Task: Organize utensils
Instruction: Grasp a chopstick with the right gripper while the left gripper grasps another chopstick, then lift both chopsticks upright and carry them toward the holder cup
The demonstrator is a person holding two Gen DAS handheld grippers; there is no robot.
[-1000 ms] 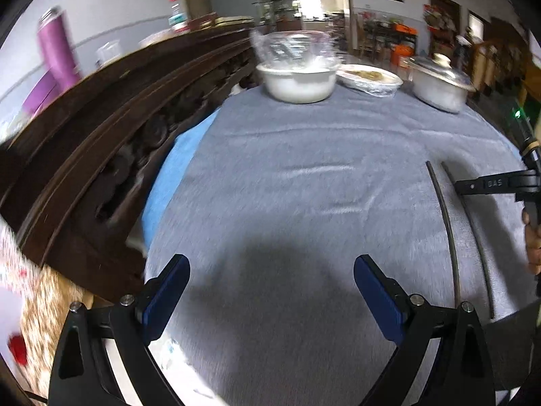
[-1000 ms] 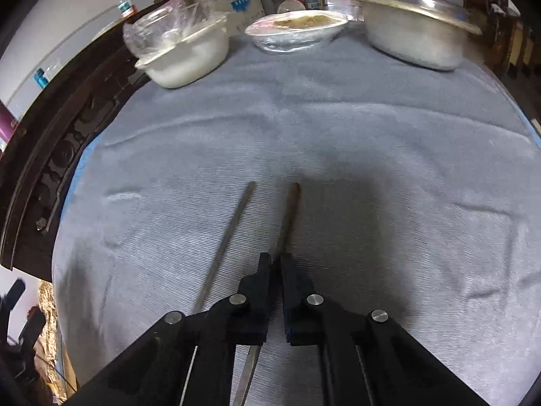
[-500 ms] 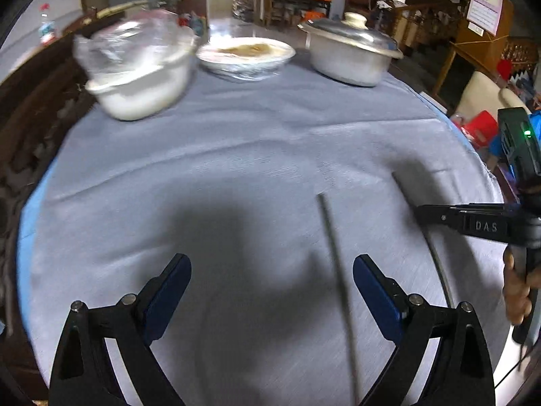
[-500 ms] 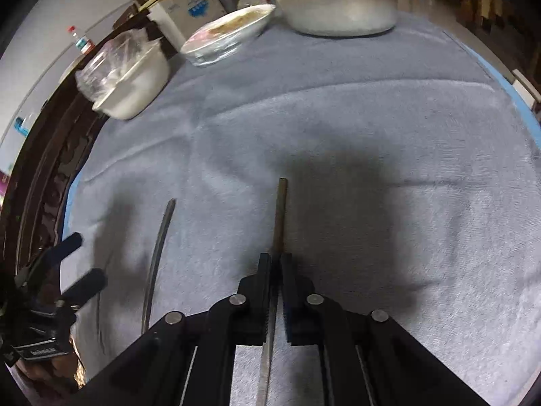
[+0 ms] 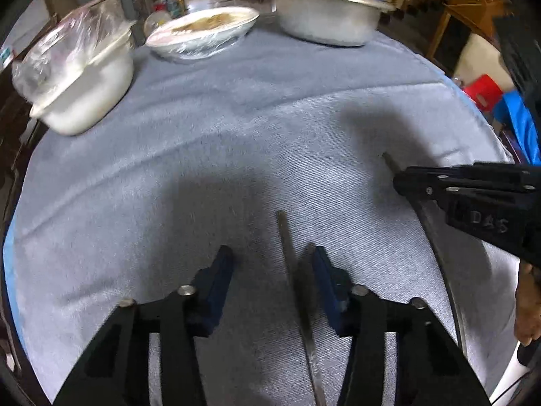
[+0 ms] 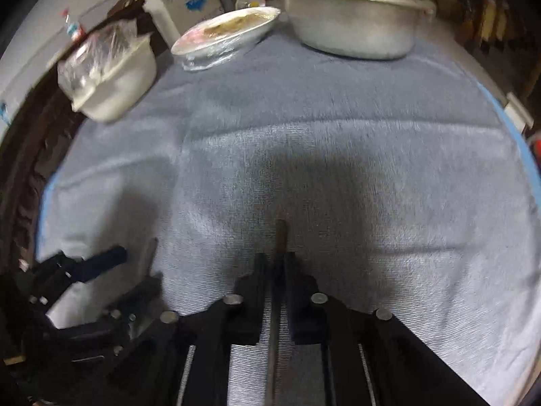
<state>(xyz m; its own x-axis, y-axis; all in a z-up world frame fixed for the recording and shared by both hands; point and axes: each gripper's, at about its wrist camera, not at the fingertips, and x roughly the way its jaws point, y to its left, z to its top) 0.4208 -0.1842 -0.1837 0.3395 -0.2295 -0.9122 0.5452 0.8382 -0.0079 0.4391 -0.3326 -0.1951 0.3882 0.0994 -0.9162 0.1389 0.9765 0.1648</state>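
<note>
Two dark chopsticks lie on the grey cloth (image 5: 236,128) of the bench. The first chopstick (image 5: 287,247) runs between the blue pads of the left claw (image 5: 272,270), close to the right-hand pad; the jaws are closing around it and do not yet press on it. The second chopstick (image 6: 280,237) is pinched by the right claw (image 6: 274,270), jaws pressed together on it, its tip poking forward over the cloth. In the left wrist view the right claw (image 5: 399,179) stands to the right of the first chopstick, with a hand (image 5: 527,304) behind it. Beyond the first chopstick, at the cloth's far edge: a white bowl (image 5: 84,91) under plastic wrap on the left, a wrapped plate (image 5: 203,34) in the middle, a lidded metal pot (image 5: 324,17) on the right.
</note>
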